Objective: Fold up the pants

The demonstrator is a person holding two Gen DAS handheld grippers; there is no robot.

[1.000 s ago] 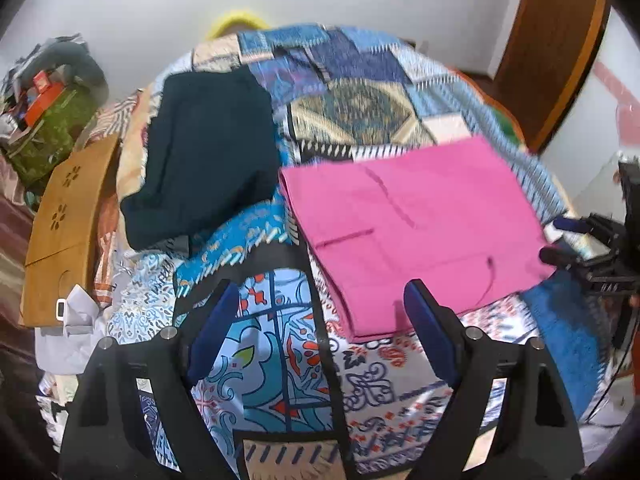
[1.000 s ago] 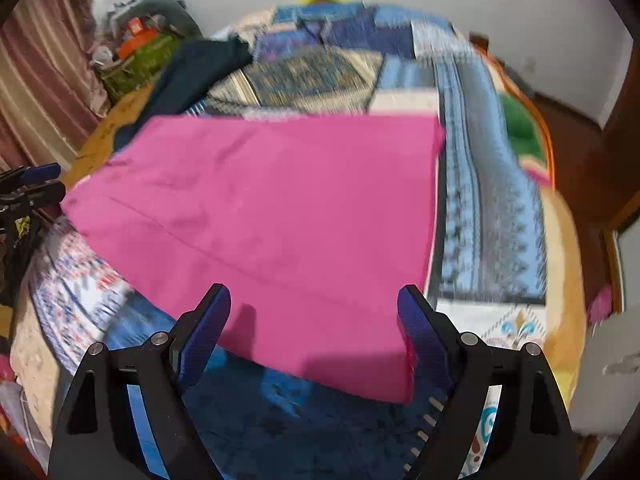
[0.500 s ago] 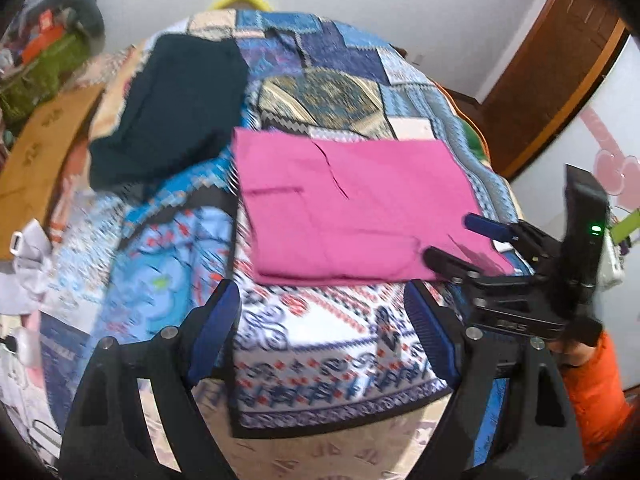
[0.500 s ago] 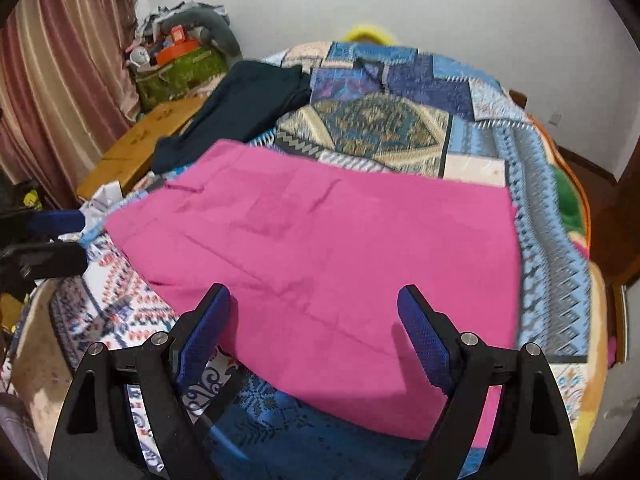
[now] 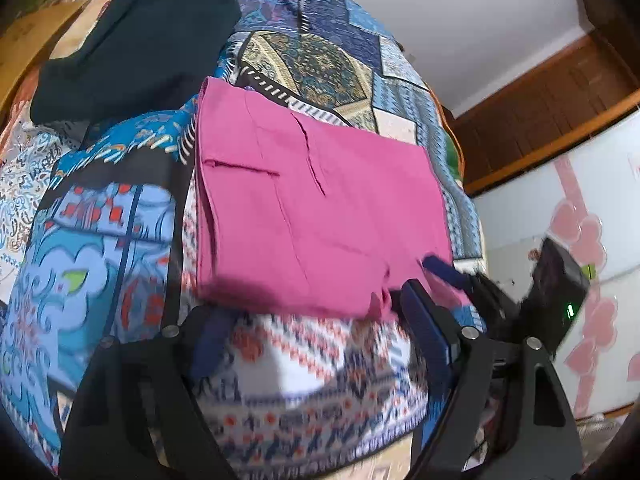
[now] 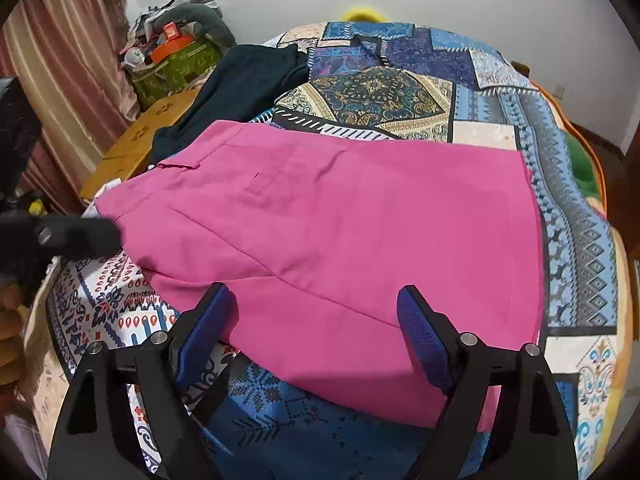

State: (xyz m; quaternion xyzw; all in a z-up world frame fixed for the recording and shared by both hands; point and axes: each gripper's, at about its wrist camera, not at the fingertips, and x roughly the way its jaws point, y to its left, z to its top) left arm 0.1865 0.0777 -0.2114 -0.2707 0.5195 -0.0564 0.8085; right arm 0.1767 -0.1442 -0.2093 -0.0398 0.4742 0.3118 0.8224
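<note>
Folded pink pants (image 5: pixel 320 208) lie flat on the patterned bedspread (image 5: pixel 100 240), waistband to the left in the left wrist view. My left gripper (image 5: pixel 316 332) hovers at their near edge with its jaws closing. Nothing is pinched between its blue pads (image 5: pixel 424 328), though the right one nears the pants' corner. In the right wrist view the pink pants (image 6: pixel 360 220) fill the middle. My right gripper (image 6: pixel 316 320) stands open over their near edge, and the cloth lies under the gap, not pressed. The left gripper (image 6: pixel 76 232) shows as a black blur at the left.
A dark navy garment (image 5: pixel 140 36) lies beyond the pants on the bedspread (image 6: pixel 580 260). A wooden board (image 6: pixel 140 136), a green bag (image 6: pixel 176 64) with clutter and a striped curtain (image 6: pixel 60 80) stand at the left. A brown door (image 5: pixel 560 92) is at the right.
The left gripper has dropped and rolled toward the pants' near edge, and its jaws have narrowed a little. The right gripper slid sideways along the pants and stayed open.
</note>
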